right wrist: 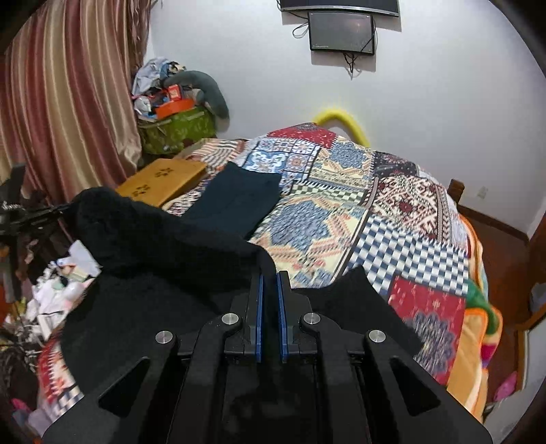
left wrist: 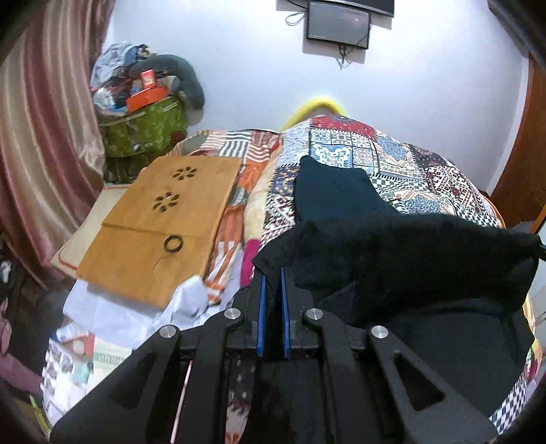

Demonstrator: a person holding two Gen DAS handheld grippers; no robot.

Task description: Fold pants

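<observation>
Black pants (left wrist: 402, 252) hang stretched between my two grippers above the patchwork bedspread (left wrist: 392, 160). My left gripper (left wrist: 272, 273) is shut on the pants' left edge, with cloth pinched between its blue pads. In the right wrist view, my right gripper (right wrist: 269, 278) is shut on the other edge of the black pants (right wrist: 163, 239), which drape to the left and below. A dark teal folded garment (left wrist: 327, 194) lies flat on the bed beyond; it also shows in the right wrist view (right wrist: 235, 201).
A wooden lap board (left wrist: 163, 218) with a black ring lies on the bed's left side. A green bag (left wrist: 143, 129) piled with clutter stands by the striped curtain (left wrist: 44, 136). Papers and clothes litter the left. A monitor (right wrist: 341, 30) hangs on the wall.
</observation>
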